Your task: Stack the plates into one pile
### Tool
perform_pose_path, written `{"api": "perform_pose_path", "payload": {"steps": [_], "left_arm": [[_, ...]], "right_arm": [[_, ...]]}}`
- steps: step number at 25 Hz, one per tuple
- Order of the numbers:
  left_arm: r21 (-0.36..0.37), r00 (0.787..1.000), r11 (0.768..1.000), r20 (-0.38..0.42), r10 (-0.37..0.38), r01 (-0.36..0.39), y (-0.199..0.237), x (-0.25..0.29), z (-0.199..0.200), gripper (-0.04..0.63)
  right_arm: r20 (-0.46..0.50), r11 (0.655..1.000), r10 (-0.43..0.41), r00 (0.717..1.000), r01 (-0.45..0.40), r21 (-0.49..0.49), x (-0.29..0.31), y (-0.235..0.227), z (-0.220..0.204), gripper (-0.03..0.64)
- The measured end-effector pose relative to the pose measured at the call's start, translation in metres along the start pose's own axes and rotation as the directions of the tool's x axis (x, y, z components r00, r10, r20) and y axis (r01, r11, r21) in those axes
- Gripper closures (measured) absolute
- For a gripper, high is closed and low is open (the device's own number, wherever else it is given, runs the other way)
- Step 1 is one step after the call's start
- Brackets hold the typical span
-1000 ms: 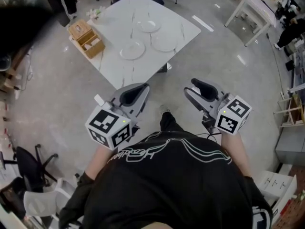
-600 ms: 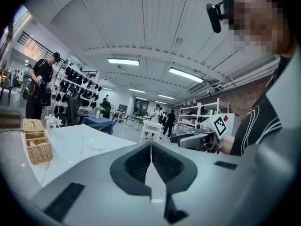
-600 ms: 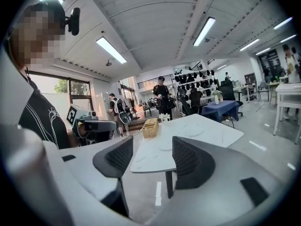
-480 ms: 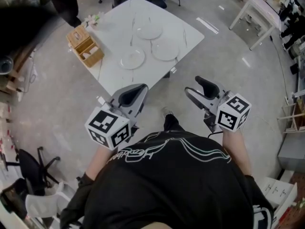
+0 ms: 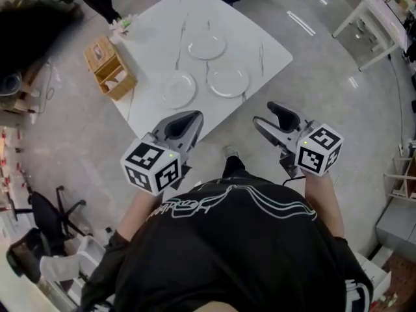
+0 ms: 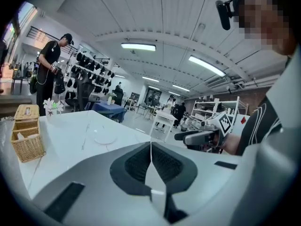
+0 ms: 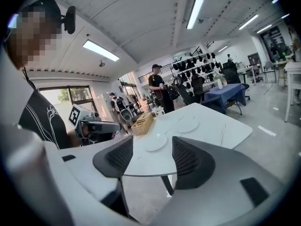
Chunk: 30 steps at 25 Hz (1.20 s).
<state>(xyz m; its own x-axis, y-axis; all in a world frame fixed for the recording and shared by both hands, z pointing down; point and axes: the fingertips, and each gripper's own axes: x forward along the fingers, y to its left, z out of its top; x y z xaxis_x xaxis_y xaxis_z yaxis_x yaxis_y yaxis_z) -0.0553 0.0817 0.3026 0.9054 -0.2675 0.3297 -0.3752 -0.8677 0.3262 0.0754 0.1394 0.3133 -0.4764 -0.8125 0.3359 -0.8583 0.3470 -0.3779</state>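
- Three round, pale, glassy plates lie flat and separate on the white marble-veined tabletop [image 5: 257, 41]: the far plate [image 5: 207, 46], the near-left plate [image 5: 178, 88] and the near-right plate [image 5: 228, 81]. Nothing is stacked yet.
- The left gripper [image 5: 187, 119] has its jaws pressed together on nothing. The right gripper [image 5: 266, 117] has its jaws spread and empty. Both hang off the tabletop's near corner, well apart from the plates.
- If the left gripper arrives with its jaws together, it would likely shove the near-left plate towards the woven wicker basket [image 5: 109, 69] rather than grasp it.
- The thin, low rims offer little to bite on, so a shallow pinch could slip and drop a plate.
- The two near plates sit just beside each other, so lifting one carelessly could knock the other.
- A plate set down off-centre could slide off the pile or chip.
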Motion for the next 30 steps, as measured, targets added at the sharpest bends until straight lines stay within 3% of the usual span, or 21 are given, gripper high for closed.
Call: {"api": "perform_pose_path", "payload": {"steps": [9, 16, 21, 25, 30], "left_arm": [[-0.047, 0.985, 0.990, -0.119, 0.128, -0.135, 0.051, 0.089, -0.006, 0.568], [-0.015, 0.958, 0.979, -0.209, 0.198, -0.205, 0.077, 0.133, -0.017, 0.568], [0.073, 0.929, 0.967, -0.267, 0.256, -0.245, 0.092, 0.156, -0.029, 0.568], [0.155, 0.896, 0.953, -0.331, 0.297, -0.259, 0.105, 0.166, -0.047, 0.568], [0.166, 0.872, 0.955, -0.393, 0.291, -0.244, 0.118, 0.177, -0.067, 0.568]], "right_arm": [[-0.080, 0.995, 0.097, 0.992, -0.095, 0.029, 0.043, -0.089, 0.018, 0.357], [-0.182, 0.991, 0.119, 0.976, -0.129, -0.042, 0.075, -0.132, 0.008, 0.357], [-0.258, 0.987, 0.108, 0.960, -0.134, -0.087, 0.085, -0.158, -0.007, 0.357], [-0.289, 0.989, 0.118, 0.950, -0.137, -0.046, 0.094, -0.174, -0.017, 0.357], [-0.303, 0.991, 0.120, 0.945, -0.134, -0.026, 0.106, -0.183, -0.026, 0.357]]}}
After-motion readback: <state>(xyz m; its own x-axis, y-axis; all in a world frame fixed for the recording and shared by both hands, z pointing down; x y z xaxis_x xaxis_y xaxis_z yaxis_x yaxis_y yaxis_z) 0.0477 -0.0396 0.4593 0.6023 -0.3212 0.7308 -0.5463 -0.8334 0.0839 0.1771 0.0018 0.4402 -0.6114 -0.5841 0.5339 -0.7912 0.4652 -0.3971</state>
